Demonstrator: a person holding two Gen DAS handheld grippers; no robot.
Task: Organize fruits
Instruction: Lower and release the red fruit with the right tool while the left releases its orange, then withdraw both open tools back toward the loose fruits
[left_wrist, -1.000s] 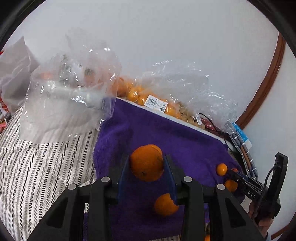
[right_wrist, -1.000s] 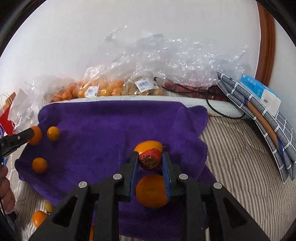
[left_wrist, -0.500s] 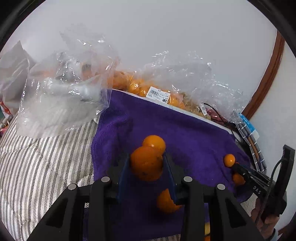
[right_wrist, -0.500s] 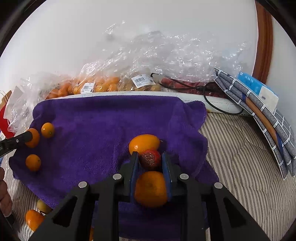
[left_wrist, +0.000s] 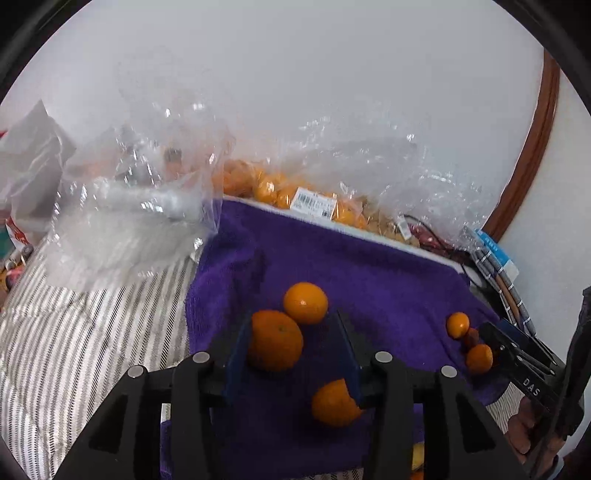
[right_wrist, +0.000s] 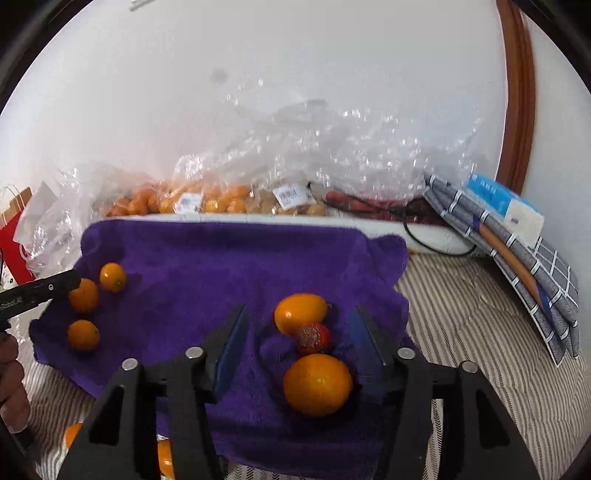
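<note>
A purple towel (left_wrist: 369, 273) lies on the striped bed, and it also shows in the right wrist view (right_wrist: 221, 266). My left gripper (left_wrist: 291, 332) is open; an orange (left_wrist: 275, 345) rests against its left finger, with another orange (left_wrist: 306, 302) just beyond and a third (left_wrist: 332, 404) below. My right gripper (right_wrist: 299, 332) is open over a small red fruit (right_wrist: 313, 338), between an oval orange (right_wrist: 300, 312) and a round orange (right_wrist: 317, 384). Three oranges (right_wrist: 84, 295) lie at the towel's left by the left gripper's tip.
Clear plastic bags of oranges (left_wrist: 280, 192) line the wall behind the towel. A crumpled clear bag (left_wrist: 125, 206) sits left. Folded checked cloth and a blue box (right_wrist: 517, 236) lie right. Loose fruit (right_wrist: 162, 458) lies off the towel's near edge.
Both grippers have opened. The left let go of its orange, the right let go of the small red fruit, which now sits on the towel. Both pulled back slightly.
</note>
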